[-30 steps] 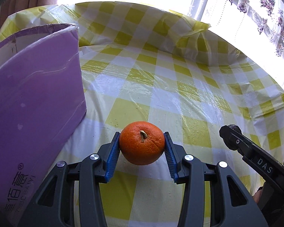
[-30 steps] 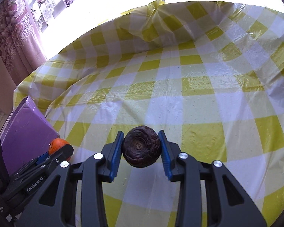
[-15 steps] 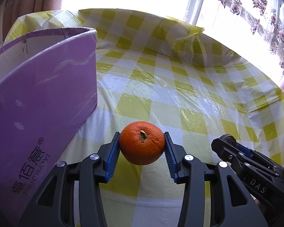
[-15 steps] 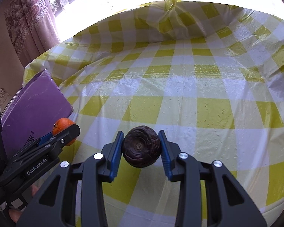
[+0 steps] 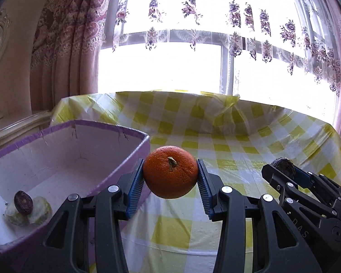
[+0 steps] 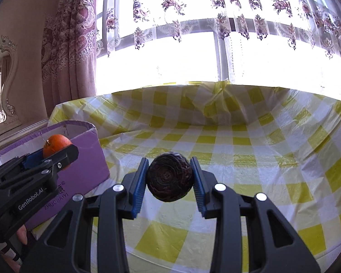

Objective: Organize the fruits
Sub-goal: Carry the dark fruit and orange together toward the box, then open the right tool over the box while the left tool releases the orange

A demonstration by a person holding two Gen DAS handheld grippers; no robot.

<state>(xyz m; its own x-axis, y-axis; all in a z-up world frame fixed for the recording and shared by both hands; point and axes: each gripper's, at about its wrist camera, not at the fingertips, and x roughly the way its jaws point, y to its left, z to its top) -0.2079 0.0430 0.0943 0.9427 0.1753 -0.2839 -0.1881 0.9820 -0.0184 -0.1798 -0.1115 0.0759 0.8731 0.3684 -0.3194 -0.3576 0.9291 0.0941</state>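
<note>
My left gripper (image 5: 170, 174) is shut on an orange (image 5: 170, 170), held in the air beside the right wall of an open purple box (image 5: 129, 157). Inside the box lie a dark brown fruit (image 5: 23, 202) and two pale green fruits (image 5: 39, 210). My right gripper (image 6: 169, 178) is shut on a dark brown wrinkled fruit (image 6: 169, 177), held above the checked tablecloth. The right gripper also shows at the right of the left wrist view (image 5: 284, 170). The left gripper with the orange (image 6: 55, 146) shows at the left of the right wrist view, in front of the box (image 6: 86, 166).
The table wears a yellow and white checked plastic cloth (image 5: 238, 141) that rises in folds at the back. Behind it are a bright window (image 6: 193, 59) and pink floral curtains (image 5: 66, 45). The box stands at the table's left side.
Both grippers have risen and tilted up, so the window and the inside of the box have come into view. Each still grips its fruit.
</note>
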